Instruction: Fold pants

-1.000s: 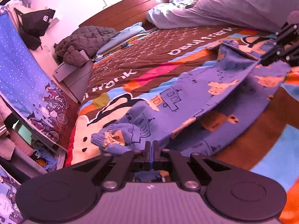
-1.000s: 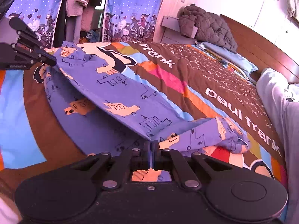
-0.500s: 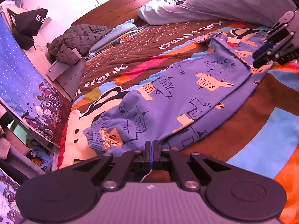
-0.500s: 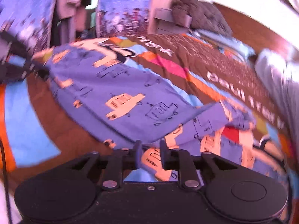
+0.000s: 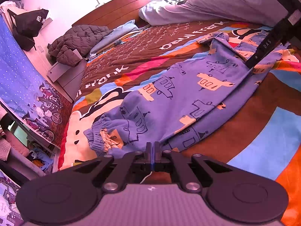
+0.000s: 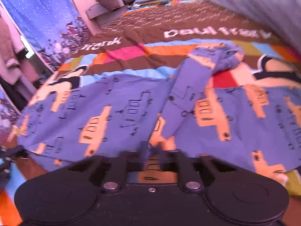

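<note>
- Currently the pants (image 5: 188,94) lie spread across the middle of the left wrist view, on the striped bedspread (image 5: 263,135), one leg laid over the other; cuffs bunched at lower left, waist end toward upper right.
- Left gripper (image 5: 152,150): jaws pressed together at bottom centre, pinching the pants' fabric edge near the cuffs.
- Right gripper (image 6: 152,150): picture is motion-blurred; the jaws look slightly parted with cloth showing between them, but I cannot tell whether they grip it. In the left wrist view its black frame sits on the waist end, upper right.
- One leg lies twisted diagonally across the cloth (image 6: 188,86), centre of the right wrist view.
- Risk, as I judge it: that twisted leg gets trapped into the next fold, giving a lumpy bundle; an uneven pull from one pinched end could drag the layers out of line.
- Beyond: a pillow (image 5: 225,1) at upper right, a quilted jacket (image 5: 79,39) at upper left.
</note>
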### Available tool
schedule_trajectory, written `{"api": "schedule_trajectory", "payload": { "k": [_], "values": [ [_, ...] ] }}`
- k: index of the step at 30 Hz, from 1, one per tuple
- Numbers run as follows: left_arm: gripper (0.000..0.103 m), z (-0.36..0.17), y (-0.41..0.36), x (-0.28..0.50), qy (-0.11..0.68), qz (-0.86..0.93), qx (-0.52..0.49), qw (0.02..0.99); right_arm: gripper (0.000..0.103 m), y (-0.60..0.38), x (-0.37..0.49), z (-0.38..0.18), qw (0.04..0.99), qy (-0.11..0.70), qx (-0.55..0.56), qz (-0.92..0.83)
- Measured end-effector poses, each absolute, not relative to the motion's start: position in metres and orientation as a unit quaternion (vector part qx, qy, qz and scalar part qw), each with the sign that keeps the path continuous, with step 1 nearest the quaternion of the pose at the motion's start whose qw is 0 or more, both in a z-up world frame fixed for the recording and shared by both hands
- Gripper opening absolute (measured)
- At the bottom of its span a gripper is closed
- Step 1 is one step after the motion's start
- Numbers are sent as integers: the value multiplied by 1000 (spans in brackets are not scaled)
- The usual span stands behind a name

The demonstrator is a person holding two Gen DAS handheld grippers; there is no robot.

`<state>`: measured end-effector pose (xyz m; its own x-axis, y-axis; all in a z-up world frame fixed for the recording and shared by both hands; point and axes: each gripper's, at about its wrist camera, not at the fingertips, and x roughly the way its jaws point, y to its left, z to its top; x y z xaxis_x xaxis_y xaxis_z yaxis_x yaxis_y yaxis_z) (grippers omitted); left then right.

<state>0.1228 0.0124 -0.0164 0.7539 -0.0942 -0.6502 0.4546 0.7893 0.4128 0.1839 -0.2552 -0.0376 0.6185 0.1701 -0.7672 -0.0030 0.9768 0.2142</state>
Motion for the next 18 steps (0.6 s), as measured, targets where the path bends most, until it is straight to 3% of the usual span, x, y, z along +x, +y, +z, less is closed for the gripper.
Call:
{"api": "schedule_trajectory", "payload": {
  "k": [9,15,17,18],
  "values": [
    [0,-11,17,113,315,-166,290,888,0,-264,144,-13,915,388,108,36],
    [3,-26,16,125,371,-175,292,864,0,-260,144,-33,902,421,89,42],
    [9,-22,22,126,380,-181,277,864,6,-260,144,-39,897,429,94,44],
    [13,-19,25,125,382,-185,265,866,17,-262,142,-35,899,424,98,50]
  ]
}}
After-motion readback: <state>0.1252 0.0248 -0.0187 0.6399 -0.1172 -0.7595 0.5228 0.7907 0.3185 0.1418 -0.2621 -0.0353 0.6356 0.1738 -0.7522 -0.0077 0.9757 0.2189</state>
